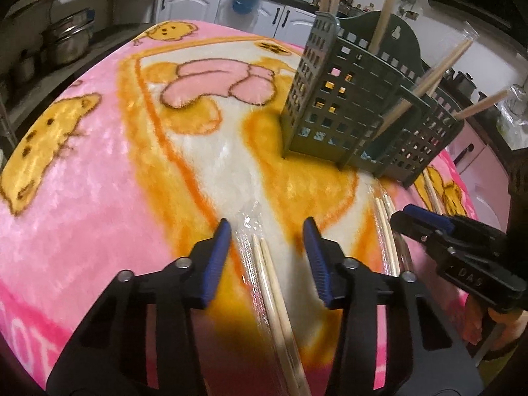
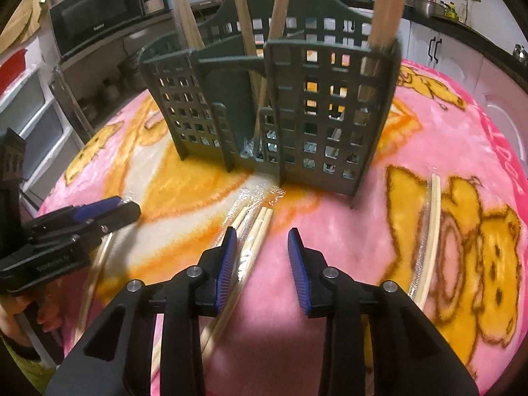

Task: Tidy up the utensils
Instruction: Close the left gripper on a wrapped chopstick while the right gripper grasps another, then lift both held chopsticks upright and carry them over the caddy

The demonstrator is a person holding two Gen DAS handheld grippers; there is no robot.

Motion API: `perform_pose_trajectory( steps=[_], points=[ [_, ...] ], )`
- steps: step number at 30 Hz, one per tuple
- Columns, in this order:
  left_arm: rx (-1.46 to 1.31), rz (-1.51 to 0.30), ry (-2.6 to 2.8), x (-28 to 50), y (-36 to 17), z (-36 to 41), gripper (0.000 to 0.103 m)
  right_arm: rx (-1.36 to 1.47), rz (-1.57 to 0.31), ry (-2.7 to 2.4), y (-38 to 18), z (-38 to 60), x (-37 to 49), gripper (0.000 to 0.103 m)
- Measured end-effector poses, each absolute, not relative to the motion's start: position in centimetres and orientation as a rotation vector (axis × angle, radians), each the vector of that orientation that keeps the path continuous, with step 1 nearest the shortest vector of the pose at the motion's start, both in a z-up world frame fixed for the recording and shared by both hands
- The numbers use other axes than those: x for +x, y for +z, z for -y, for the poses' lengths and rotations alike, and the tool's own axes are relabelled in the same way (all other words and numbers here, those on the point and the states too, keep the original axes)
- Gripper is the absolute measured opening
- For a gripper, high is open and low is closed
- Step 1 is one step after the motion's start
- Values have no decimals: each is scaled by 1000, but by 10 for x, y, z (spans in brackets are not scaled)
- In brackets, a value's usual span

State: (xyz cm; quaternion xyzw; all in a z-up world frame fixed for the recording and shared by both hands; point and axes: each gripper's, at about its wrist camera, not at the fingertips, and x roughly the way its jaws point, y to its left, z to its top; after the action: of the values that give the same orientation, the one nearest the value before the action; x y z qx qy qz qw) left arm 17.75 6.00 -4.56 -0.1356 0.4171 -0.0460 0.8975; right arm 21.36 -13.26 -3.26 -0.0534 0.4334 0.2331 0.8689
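Note:
A dark green slotted utensil holder (image 1: 346, 105) (image 2: 323, 115) stands on the pink blanket with several wooden chopsticks (image 1: 386, 16) upright in it. My left gripper (image 1: 267, 231) is open, its jaws either side of a plastic-wrapped chopstick pair (image 1: 270, 274) lying on the blanket. My right gripper (image 2: 262, 241) is open and empty; a wrapped chopstick pair (image 2: 254, 231) lies just beside its left finger. Another wrapped pair (image 2: 432, 227) lies to the right. The right gripper shows in the left wrist view (image 1: 425, 221); the left gripper shows in the right wrist view (image 2: 99, 211).
The pink bear-print blanket (image 1: 99, 198) covers the round table. More wrapped chopsticks (image 1: 384, 224) lie between the grippers. Steel pots (image 1: 66, 39) sit on a shelf at left, a microwave (image 2: 92, 13) and kitchen cabinets (image 1: 198, 3) behind.

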Motion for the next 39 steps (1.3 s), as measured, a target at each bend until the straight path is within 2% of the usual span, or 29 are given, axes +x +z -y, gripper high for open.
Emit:
perform_pose_trajectory(
  steps=[5, 12, 16, 23, 26, 39],
  points=[
    [-304, -868, -94, 184, -47, -65, 25, -108, -928, 471, -38, 132, 225, 26],
    [-314, -870, -97, 188, -48, -67, 22, -54, -959, 458, -38, 132, 241, 26],
    [-316, -872, -95, 189, -49, -68, 18, -25, -970, 454, -39, 132, 251, 25],
    [-325, -876, -97, 193, -49, -72, 8, -24, -955, 436, -37, 135, 256, 12],
    [-327, -874, -103, 192, -48, -72, 3, 1, -944, 449, -34, 142, 253, 12],
    [-298, -793, -170, 181, -10, -58, 3, 50, -758, 525, 25, 165, 210, 11]
  ],
)
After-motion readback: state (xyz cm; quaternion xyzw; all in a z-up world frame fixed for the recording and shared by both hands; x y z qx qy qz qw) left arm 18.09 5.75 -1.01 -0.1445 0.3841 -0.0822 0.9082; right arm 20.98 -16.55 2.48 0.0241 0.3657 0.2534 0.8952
